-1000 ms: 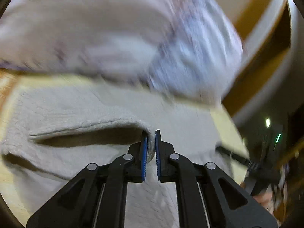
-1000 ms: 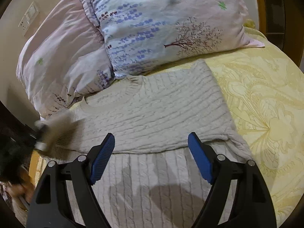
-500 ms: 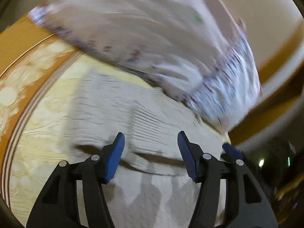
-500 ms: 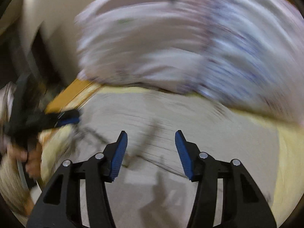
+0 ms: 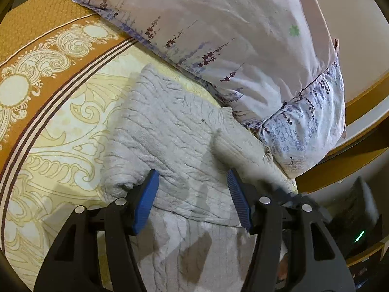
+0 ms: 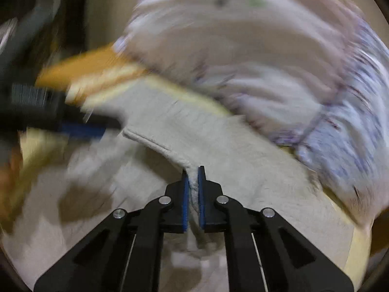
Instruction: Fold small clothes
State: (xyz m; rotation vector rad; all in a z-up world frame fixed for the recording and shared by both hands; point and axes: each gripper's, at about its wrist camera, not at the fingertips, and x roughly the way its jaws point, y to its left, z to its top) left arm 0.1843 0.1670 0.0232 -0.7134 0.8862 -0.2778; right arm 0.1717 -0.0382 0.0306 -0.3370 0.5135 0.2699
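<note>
A pale grey cable-knit sweater [image 5: 170, 133] lies on the yellow patterned bedspread [image 5: 56, 131], partly folded, one sleeve [image 5: 245, 150] laid across its right side. My left gripper [image 5: 192, 194] is open and empty just above the sweater's folded edge. In the blurred right wrist view, my right gripper [image 6: 193, 182] is shut on a raised fold of the sweater [image 6: 218, 146], lifting a flap. The left gripper's blue finger [image 6: 82, 130] shows at the left of that view.
Two floral pillows [image 5: 243, 48] lie against the sweater's far edge, seen too in the right wrist view [image 6: 243, 48]. The bedspread's orange border [image 5: 36, 56] runs at the left. The bed's edge and dark floor clutter [image 5: 352, 219] are at the right.
My left gripper let go of the sweater edge, opened and swung back over the garment. My right gripper, open before, swung left and closed on a fold of the sweater.
</note>
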